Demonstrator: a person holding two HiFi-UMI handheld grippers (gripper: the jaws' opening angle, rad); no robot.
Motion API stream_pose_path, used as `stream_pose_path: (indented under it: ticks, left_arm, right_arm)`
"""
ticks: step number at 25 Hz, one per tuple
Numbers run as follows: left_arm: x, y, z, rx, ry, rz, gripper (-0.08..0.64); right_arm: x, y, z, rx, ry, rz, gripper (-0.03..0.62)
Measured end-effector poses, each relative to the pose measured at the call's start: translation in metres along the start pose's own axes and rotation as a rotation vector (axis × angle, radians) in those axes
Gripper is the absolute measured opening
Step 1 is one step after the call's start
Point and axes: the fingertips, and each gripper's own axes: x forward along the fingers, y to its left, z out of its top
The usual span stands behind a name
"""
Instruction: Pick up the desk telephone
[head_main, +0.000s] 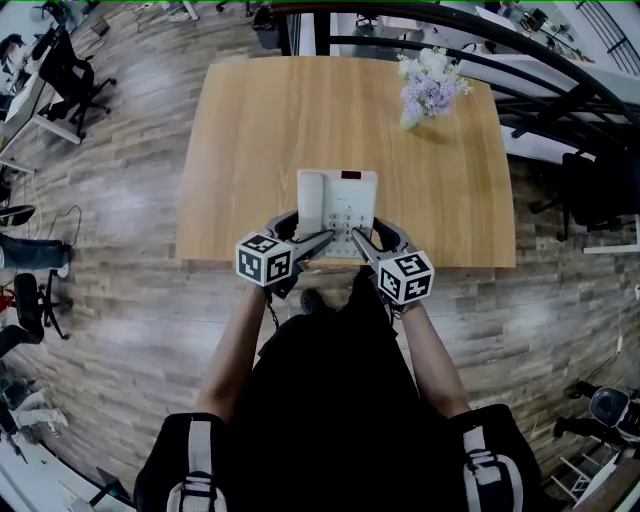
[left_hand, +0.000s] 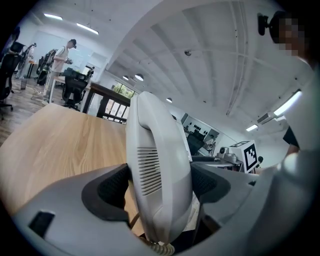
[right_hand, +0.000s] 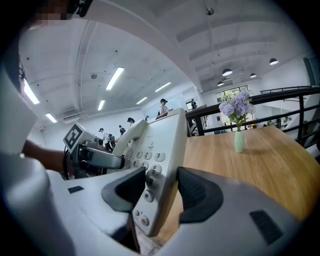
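Gripping the desk telephone (head_main: 337, 200) from both sides, the two grippers hold it at the near edge of the bench (head_main: 250, 140). The left gripper (head_main: 322, 240) is clenched on the handset (left_hand: 157, 170) — its dark pads press the white shell on either side. The right gripper (head_main: 360, 240) is clamped on the base — one pad on the keypad (right_hand: 149, 167), the other on the underside. A vase of lilac flowers (head_main: 430, 85) stands near the far right corner, well apart.

Desk telephone (right_hand: 169, 135), keypad (right_hand: 152, 172) in the right gripper view, round keys printed 2, 3, 6, 9 and #, other keys and small print too blurred to read.
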Motion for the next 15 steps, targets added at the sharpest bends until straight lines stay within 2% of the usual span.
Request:
stream_pose_path:
  ticks: [8, 15]
  left_arm:
    - [-0.039, -0.001, -0.017, 0.026, 0.004, -0.017, 0.391]
    - [-0.070, -0.003, -0.022, 0.024, -0.020, -0.043, 0.391]
  right_arm:
    - [-0.005, 0.041, -0.015, 0.012, -0.017, -0.019, 0.218]
    - [-0.010, 0.074, -0.014, -0.021, -0.014, -0.039, 0.215]
